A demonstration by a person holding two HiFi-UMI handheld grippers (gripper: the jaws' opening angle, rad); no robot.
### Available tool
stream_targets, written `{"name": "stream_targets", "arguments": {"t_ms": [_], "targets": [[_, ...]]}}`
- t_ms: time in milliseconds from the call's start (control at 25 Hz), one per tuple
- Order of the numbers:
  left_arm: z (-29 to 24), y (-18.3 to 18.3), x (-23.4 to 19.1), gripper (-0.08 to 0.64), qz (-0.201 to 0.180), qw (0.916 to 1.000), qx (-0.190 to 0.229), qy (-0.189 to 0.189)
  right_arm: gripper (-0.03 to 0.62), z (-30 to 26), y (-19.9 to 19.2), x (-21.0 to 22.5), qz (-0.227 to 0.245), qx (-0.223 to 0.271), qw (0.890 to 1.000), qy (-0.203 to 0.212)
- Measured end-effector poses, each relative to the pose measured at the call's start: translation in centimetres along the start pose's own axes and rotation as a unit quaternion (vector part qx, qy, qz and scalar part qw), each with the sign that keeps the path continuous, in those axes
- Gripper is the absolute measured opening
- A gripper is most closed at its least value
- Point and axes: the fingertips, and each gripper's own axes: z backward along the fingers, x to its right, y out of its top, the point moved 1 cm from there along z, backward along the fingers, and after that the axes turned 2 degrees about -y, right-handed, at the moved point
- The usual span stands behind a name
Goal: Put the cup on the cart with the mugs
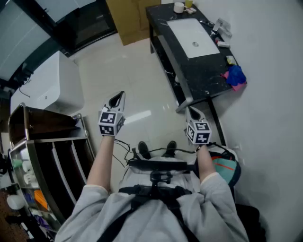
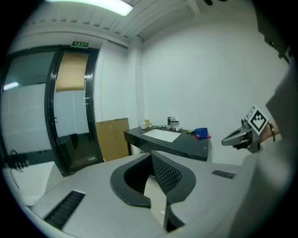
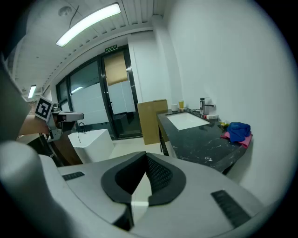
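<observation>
A white cup (image 1: 179,7) stands at the far end of a black counter (image 1: 203,75), beside a white sink (image 1: 191,35). It shows small in the left gripper view (image 2: 146,123) and in the right gripper view (image 3: 174,107). A metal cart (image 1: 52,142) with dark shelves stands at my left. My left gripper (image 1: 117,99) (image 2: 151,155) is held out over the floor, shut and holding nothing. My right gripper (image 1: 191,112) (image 3: 145,155) hangs near the counter's near corner, also shut with nothing in it. Both are far from the cup.
A blue cloth on a pink one (image 1: 236,75) lies on the counter's near end, a faucet (image 1: 220,28) by the sink. A white cabinet (image 1: 47,90) stands beyond the cart. Cardboard (image 1: 128,19) leans by dark glass doors (image 1: 80,23). A teal bag (image 1: 226,168) sits at my right.
</observation>
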Motion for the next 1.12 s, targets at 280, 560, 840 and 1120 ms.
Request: {"name": "stream_targets", "arguments": {"t_ms": [280,560,840,1120], "targets": [[-0.1,-1.3,-1.4,0.004,-0.009,0.9993,-0.024,0.028,0.009,-0.3,0.2,-0.7,-0.008,-0.002,1.0,0.003],[0.3,-1.3,-2.8,0.005,-0.009,0.9996,-0.024,0.01,0.009,-2.2,1.6,-2.4,-0.017,0.005,1.0,-0.004],[-0.2,-0.7,-4.2,0.005,-0.017,0.9993,-0.016,-0.029,0.009,-4.2,4.5,-5.8,-0.017,0.03,0.999,-0.015],[-3.4,0.7,-5.6,0.004,0.001,0.9986,-0.007,-0.053,0.009,-5.7,7.8,-5.3,-0.019,0.045,0.998,-0.031]]}}
